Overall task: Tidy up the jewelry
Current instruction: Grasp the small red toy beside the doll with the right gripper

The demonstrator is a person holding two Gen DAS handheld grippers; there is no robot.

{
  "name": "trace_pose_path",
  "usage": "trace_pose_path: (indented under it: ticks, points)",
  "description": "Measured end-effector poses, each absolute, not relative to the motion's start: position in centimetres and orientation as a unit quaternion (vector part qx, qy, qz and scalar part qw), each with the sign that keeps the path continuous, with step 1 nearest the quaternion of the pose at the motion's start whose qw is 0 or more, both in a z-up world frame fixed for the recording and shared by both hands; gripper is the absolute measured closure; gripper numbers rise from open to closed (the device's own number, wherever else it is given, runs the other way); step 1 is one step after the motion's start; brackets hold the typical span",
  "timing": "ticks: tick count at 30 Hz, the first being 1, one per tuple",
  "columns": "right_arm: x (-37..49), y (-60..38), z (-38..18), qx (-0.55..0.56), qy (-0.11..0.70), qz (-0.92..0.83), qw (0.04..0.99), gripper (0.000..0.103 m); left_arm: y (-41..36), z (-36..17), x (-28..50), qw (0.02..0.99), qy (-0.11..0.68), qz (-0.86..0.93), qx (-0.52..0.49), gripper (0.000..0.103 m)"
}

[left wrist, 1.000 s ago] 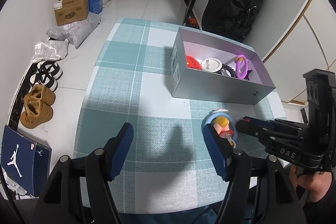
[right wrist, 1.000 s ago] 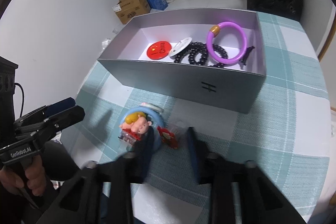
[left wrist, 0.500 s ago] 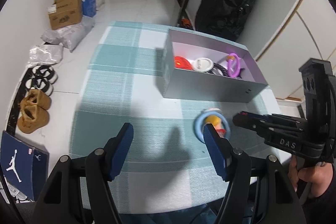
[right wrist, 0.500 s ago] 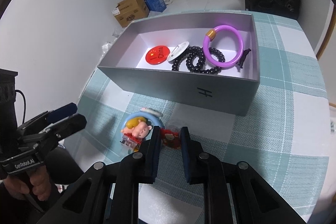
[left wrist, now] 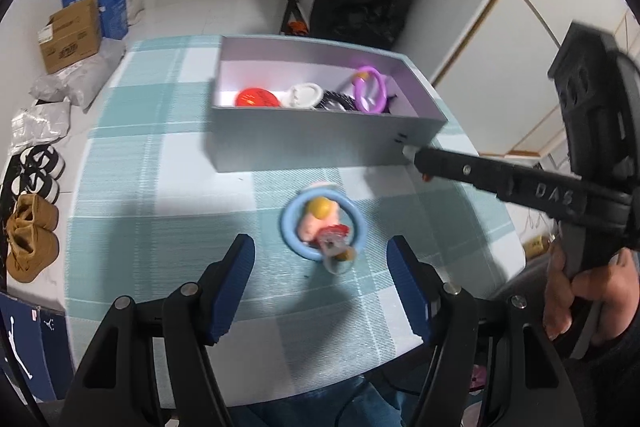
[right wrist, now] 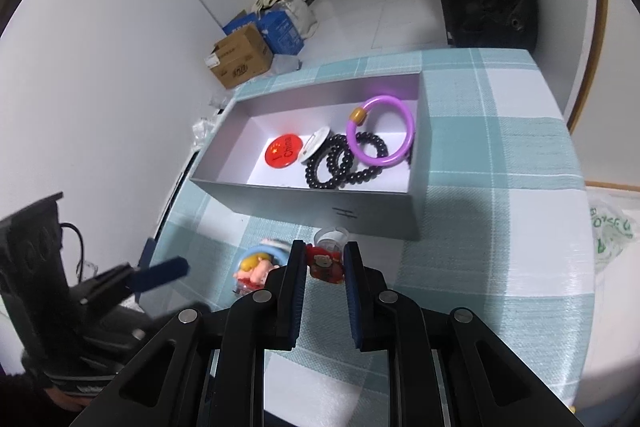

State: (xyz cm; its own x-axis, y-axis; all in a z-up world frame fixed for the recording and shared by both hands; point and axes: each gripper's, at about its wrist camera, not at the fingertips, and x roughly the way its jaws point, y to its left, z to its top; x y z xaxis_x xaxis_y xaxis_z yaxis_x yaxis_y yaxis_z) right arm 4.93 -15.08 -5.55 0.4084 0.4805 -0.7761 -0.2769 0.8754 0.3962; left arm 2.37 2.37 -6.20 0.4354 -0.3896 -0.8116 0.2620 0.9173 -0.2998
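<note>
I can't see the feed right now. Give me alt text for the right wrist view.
The right gripper is shut on a small red charm, held above the checked tablecloth just in front of the grey box. The box holds a red badge, black bead bracelets and a purple bangle; the left gripper shows at left.

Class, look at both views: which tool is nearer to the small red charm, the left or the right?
Right. The right tool is shut on the red charm, lifted before the grey box. The left tool is closing, empty, over the blue ring toy.
</note>
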Motion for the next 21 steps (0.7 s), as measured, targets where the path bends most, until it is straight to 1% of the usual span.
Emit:
trace_pose_path:
  ticks: [1, 3, 7, 12, 16, 21]
  points:
    - [4.9, -15.1, -5.4, 0.104, 0.493, 0.228, 0.833, 0.086, 2.1, -6.4, 2.4, 0.843, 0.498, -0.193, -0.060, 0.051]
    - [4.7, -15.3, -5.2, 0.107, 0.490, 0.229, 0.834, 0.086, 1.7, -6.8, 2.6, 0.838, 0.508, -0.192, -0.053, 0.059]
    - [4.6, -15.7, -4.9, 0.112, 0.486, 0.231, 0.835, 0.086, 1.5, -7.4, 2.7, 0.833, 0.517, -0.191, -0.054, 0.068]
    - [4.5, -16.4, -4.6, 0.120, 0.484, 0.230, 0.836, 0.085, 0.9, -7.2, 2.5, 0.834, 0.515, -0.193, -0.044, 0.076]
    - [4.5, -16.7, -4.4, 0.124, 0.483, 0.229, 0.836, 0.085, 0.4, -7.1, 2.9, 0.835, 0.515, -0.189, -0.038, 0.087]
    - [4.3, -16.9, -4.3, 0.123, 0.481, 0.230, 0.837, 0.085, -0.1, -7.0, 2.8, 0.838, 0.515, -0.178, -0.016, 0.088]
